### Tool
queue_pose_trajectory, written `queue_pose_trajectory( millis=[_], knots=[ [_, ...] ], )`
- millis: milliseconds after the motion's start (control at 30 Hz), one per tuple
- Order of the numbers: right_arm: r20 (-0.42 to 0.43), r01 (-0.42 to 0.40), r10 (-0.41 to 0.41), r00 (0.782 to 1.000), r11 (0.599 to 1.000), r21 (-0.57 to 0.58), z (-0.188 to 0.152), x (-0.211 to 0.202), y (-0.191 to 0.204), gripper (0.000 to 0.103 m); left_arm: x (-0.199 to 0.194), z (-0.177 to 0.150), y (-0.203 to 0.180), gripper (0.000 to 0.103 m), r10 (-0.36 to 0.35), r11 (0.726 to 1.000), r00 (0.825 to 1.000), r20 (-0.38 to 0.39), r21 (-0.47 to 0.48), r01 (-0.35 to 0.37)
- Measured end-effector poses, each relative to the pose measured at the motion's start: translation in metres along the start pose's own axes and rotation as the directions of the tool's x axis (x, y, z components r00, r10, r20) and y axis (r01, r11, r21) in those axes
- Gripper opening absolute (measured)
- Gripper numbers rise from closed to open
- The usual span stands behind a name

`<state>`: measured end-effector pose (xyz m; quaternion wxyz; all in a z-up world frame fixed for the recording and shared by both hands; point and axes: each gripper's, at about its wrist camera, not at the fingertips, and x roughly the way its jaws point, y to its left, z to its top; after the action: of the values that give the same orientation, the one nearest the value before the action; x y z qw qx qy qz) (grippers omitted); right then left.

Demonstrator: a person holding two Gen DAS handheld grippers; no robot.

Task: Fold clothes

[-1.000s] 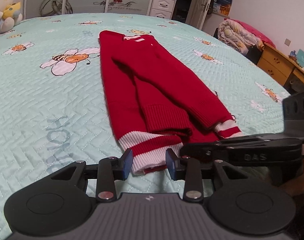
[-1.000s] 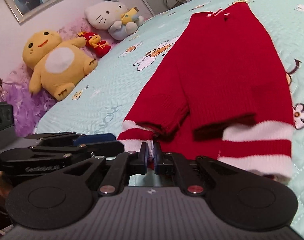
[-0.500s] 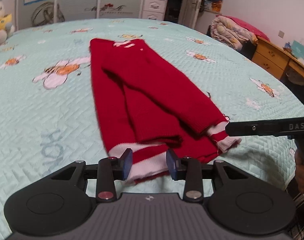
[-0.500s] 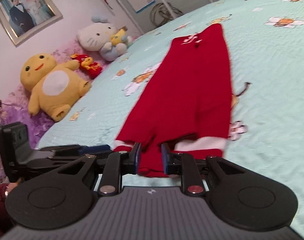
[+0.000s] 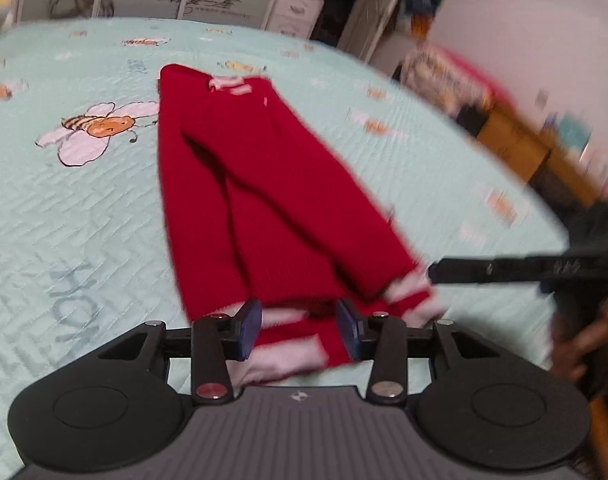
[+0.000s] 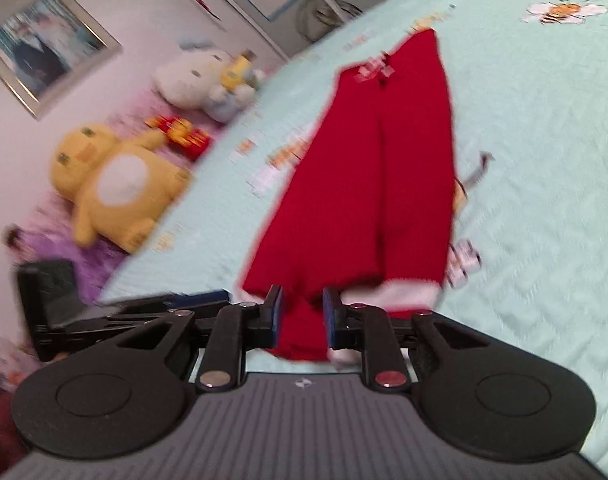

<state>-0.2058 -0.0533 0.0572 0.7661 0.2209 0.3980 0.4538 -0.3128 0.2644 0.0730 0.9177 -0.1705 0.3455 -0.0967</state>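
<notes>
Left wrist view: the red knitted sweater with white striped cuffs (image 5: 263,200) lies lengthwise on the mint quilted bed (image 5: 63,220) – soft, limp; the left gripper (image 5: 299,330) is open over its hem.

Right wrist view: the right gripper (image 6: 301,320) is parted around the hem – a good place to take hold.

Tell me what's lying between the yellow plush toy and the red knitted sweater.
Only bare mint quilted bedspread lies between the yellow plush toy and red knitted sweater, seen in the right wrist view.
</notes>
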Motion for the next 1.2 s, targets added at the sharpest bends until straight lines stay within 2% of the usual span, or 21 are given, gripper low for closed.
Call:
queue_pose_trajectory(
  millis=[67,100,167,267,367,433,567,633,700,733,767,800,900,967,1000,1033,1067,1100,1133,1167,1200],
  knots=[
    [0.037,-0.021,0.020,0.999,0.999,0.036,0.016,0.000,-0.011,0.025,0.001,0.018,0.010,0.044,-0.012,0.998,0.999,0.044,-0.057,0.014],
    [0.049,-0.026,0.024,0.999,0.999,0.048,0.025,0.004,-0.016,0.032,0.005,0.028,0.017,0.044,0.001,0.997,0.998,0.064,-0.083,0.004],
    [0.069,-0.035,0.030,0.997,0.997,0.069,0.043,0.012,-0.027,0.036,0.015,0.050,0.031,0.045,0.014,0.990,0.995,0.097,-0.141,0.000],
    [0.088,-0.114,0.106,0.991,0.988,0.101,0.074,0.037,-0.041,0.036,0.037,0.083,0.053,0.045,-0.029,0.965,0.991,0.130,-0.255,0.062],
    [0.067,-0.133,0.126,0.990,0.986,0.097,0.105,0.074,-0.053,0.034,0.064,0.113,0.055,0.044,-0.046,0.971,0.989,0.138,-0.227,0.077],
    [0.040,-0.121,0.118,0.992,0.989,0.087,0.125,0.100,-0.060,0.032,0.084,0.127,0.056,0.043,-0.046,0.979,0.992,0.114,-0.192,0.068],
    [-0.021,-0.115,0.116,0.993,0.992,0.059,0.152,0.141,-0.068,0.028,0.125,0.143,0.072,0.042,-0.087,0.975,0.995,0.055,-0.200,0.097],
    [-0.047,-0.105,0.106,0.993,0.994,0.039,0.161,0.159,-0.073,0.028,0.145,0.151,0.080,0.028,-0.108,0.973,0.994,0.026,-0.204,0.111],
    [-0.058,-0.085,0.087,0.995,0.995,0.042,0.164,0.171,-0.084,0.028,0.165,0.152,0.092,0.023,-0.111,0.972,0.993,-0.028,-0.211,0.103],
    [-0.088,-0.079,0.083,0.993,0.996,0.049,0.165,0.180,-0.093,0.028,0.173,0.150,0.099,0.015,-0.113,0.970,0.992,-0.053,-0.221,0.099],
    [-0.122,-0.072,0.078,0.989,0.996,0.055,0.165,0.190,-0.102,0.014,0.180,0.148,0.106,0.004,-0.119,0.966,0.990,-0.072,-0.238,0.099],
    [-0.147,-0.039,0.047,0.988,0.998,0.053,0.165,0.197,-0.112,0.000,0.187,0.146,0.113,0.004,-0.125,0.962,0.988,-0.090,-0.254,0.099],
    [-0.166,-0.080,0.094,0.982,0.993,0.087,0.167,0.200,-0.124,0.000,0.185,0.151,0.113,0.004,-0.144,0.964,0.983,-0.111,-0.241,0.114],
    [-0.192,-0.078,0.084,0.978,0.996,0.039,0.171,0.198,-0.116,0.000,0.181,0.156,0.109,0.003,-0.155,0.967,0.981,-0.120,-0.223,0.126],
    [-0.186,-0.108,0.112,0.976,0.994,0.032,0.176,0.193,-0.114,0.009,0.177,0.159,0.110,0.007,-0.181,0.961,0.978,-0.104,-0.228,0.154],
    [-0.178,-0.142,0.145,0.973,0.989,0.028,0.180,0.188,-0.113,0.012,0.171,0.163,0.114,0.008,-0.230,0.946,0.971,-0.065,-0.249,0.207],
    [-0.137,-0.158,0.161,0.977,0.987,0.034,0.186,0.180,-0.116,0.021,0.165,0.167,0.120,0.009,-0.257,0.931,0.966,-0.016,-0.271,0.243],
    [-0.090,-0.171,0.174,0.981,0.984,0.040,0.193,0.172,-0.121,0.032,0.159,0.172,0.128,0.017,-0.258,0.920,0.965,0.042,-0.295,0.259],
    [-0.044,-0.185,0.187,0.981,0.982,0.047,0.200,0.164,-0.125,0.038,0.153,0.178,0.137,0.021,-0.256,0.907,0.961,0.100,-0.317,0.275],
    [0.005,-0.162,0.162,0.987,0.985,0.062,0.208,0.159,-0.135,0.047,0.151,0.183,0.146,0.028,-0.227,0.903,0.964,0.141,-0.340,0.262],
    [0.054,-0.134,0.129,0.990,0.988,0.081,0.217,0.153,-0.145,0.051,0.154,0.188,0.157,0.034,-0.165,0.906,0.973,0.159,-0.366,0.213]
  ],
)
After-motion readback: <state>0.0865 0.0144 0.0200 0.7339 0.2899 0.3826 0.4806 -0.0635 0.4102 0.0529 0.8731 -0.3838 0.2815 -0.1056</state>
